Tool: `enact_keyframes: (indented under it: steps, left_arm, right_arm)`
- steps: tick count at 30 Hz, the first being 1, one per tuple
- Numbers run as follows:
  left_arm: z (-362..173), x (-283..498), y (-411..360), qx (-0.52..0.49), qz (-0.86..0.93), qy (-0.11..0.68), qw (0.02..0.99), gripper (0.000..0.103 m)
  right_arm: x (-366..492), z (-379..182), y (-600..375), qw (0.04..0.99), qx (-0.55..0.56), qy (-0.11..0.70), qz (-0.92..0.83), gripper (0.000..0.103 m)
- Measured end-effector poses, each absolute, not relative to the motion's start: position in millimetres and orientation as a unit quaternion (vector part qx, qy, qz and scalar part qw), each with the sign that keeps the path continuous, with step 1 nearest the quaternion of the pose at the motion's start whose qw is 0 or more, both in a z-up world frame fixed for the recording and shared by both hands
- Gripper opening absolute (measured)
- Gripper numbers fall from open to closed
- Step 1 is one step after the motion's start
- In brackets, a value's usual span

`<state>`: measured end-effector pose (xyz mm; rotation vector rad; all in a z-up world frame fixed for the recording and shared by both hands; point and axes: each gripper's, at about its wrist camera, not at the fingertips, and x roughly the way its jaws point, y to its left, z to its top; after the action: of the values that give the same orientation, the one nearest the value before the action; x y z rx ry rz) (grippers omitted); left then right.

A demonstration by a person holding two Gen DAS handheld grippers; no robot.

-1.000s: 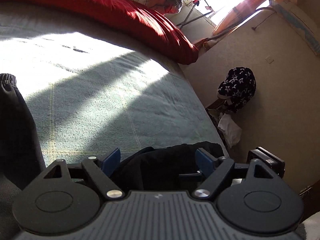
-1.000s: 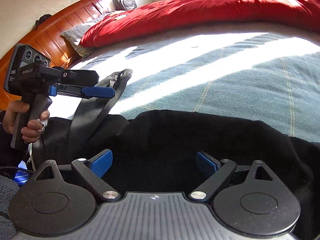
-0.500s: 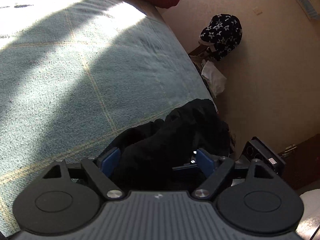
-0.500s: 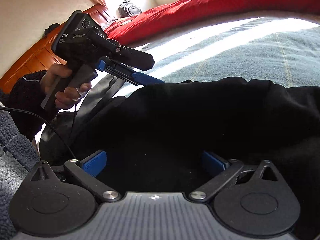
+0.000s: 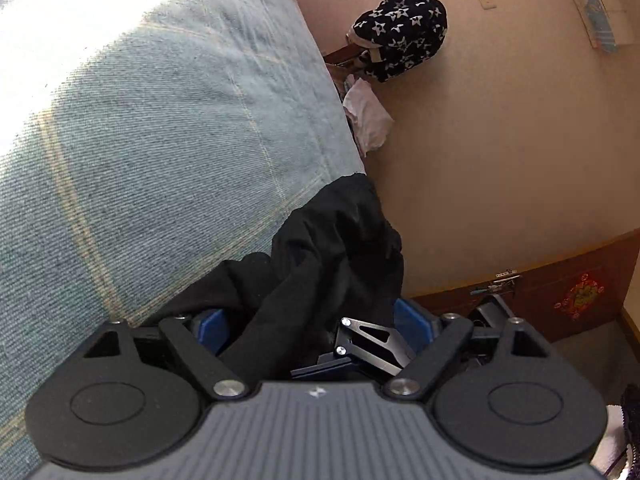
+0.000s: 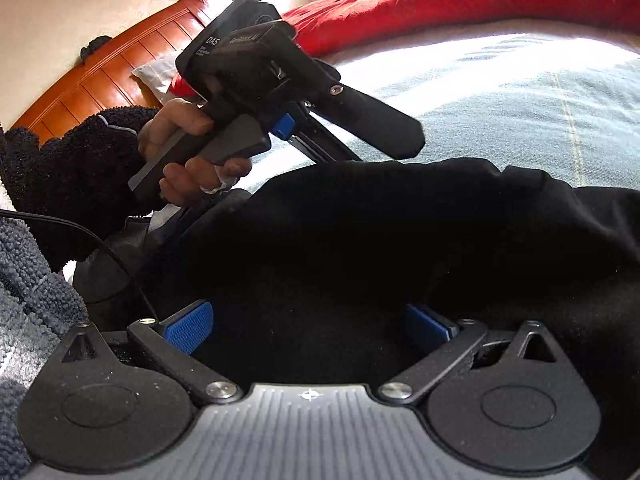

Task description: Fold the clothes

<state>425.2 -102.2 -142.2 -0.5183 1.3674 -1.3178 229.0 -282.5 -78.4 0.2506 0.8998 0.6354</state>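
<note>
left gripper (image 5: pixel 312 322) swung down over black garment (image 5: pixel 340 248), spread; right gripper (image 6: pixel 308 324) just widened, garment between pads unpinched.

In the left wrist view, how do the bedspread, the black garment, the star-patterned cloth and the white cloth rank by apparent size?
1. bedspread
2. black garment
3. star-patterned cloth
4. white cloth
The garment lies nearest the camera, so its true size is unsure.

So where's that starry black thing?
In the left wrist view, the star-patterned cloth sits upper right against the beige wall, just beyond the bed's edge.
</note>
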Motion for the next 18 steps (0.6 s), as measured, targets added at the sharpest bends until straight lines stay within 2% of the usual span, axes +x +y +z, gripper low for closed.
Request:
enact_keyframes:
  steps: [6, 10, 18]
  left_arm:
    - [-130, 445, -84, -0.315, -0.554, 0.531, 0.558, 0.085]
    - [-118, 448, -61, -0.335, -0.553, 0.499, 0.577, 0.085]
    - [-129, 434, -69, -0.254, -0.546, 0.543, 0.585, 0.085]
  right_arm:
    - [228, -80, -282, 0.844, 0.132, 0.423, 0.301, 0.103]
    - [227, -81, -283, 0.843, 0.136, 0.423, 0.304, 0.103]
    - [235, -82, -287, 0.842, 0.141, 0.422, 0.304, 0.103]
